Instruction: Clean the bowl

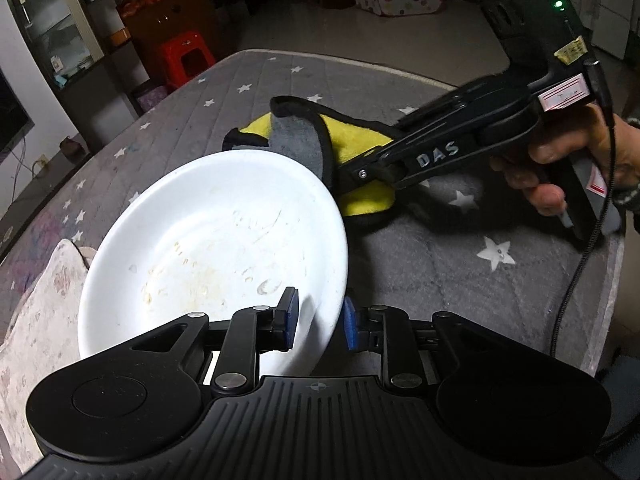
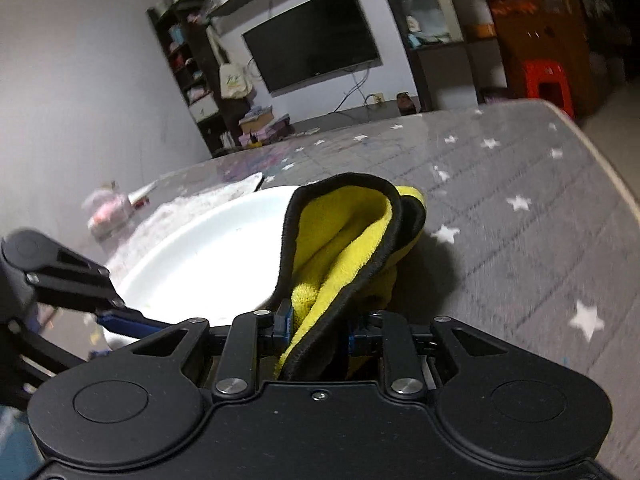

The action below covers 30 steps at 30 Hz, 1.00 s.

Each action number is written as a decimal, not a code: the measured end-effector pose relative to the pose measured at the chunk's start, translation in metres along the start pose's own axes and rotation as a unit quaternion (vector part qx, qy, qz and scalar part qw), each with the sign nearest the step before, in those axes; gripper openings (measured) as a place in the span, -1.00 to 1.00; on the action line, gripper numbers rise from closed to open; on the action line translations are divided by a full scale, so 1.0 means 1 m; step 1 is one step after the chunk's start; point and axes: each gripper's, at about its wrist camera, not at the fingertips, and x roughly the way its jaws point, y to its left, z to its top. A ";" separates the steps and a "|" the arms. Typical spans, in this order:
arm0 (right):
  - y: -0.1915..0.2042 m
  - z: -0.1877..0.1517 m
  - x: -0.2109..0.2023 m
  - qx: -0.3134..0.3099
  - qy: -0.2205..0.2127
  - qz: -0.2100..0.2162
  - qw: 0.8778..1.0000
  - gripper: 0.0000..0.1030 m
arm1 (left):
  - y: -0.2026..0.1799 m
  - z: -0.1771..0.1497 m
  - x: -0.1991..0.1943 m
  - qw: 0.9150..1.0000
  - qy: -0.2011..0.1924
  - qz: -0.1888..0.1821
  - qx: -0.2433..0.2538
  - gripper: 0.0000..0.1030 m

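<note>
Left claw (image 1: 316, 322) pinches white bowl (image 1: 216, 248) rim, tilting the food-smeared inside toward right claw (image 2: 318, 330), which clamps yellow microfibre cloth (image 2: 340, 240) ready to wipe.

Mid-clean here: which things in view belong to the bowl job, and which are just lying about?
In the job:
white bowl, soiled inside, gripped by left gripper
yellow cloth, held in right gripper

Lying about:
patterned cloth beside the bowl
red stool
television

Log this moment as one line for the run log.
left tongs: clamped on white bowl rim, tilted | right tongs: holding yellow cloth beside rim | bowl: residue inside, unwiped
</note>
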 end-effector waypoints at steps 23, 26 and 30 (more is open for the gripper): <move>-0.057 -0.032 -0.020 0.285 -0.010 0.102 0.953 -0.54 | 0.007 0.010 0.022 0.999 -0.007 -0.014 -0.028 -0.60; -0.058 -0.034 -0.017 0.283 -0.011 0.093 0.955 -0.54 | 0.008 0.010 0.023 1.000 -0.006 -0.016 -0.026 -0.60; -0.057 -0.035 -0.017 0.267 -0.017 0.072 0.961 -0.53 | 0.008 0.009 0.023 1.000 -0.006 -0.017 -0.024 -0.59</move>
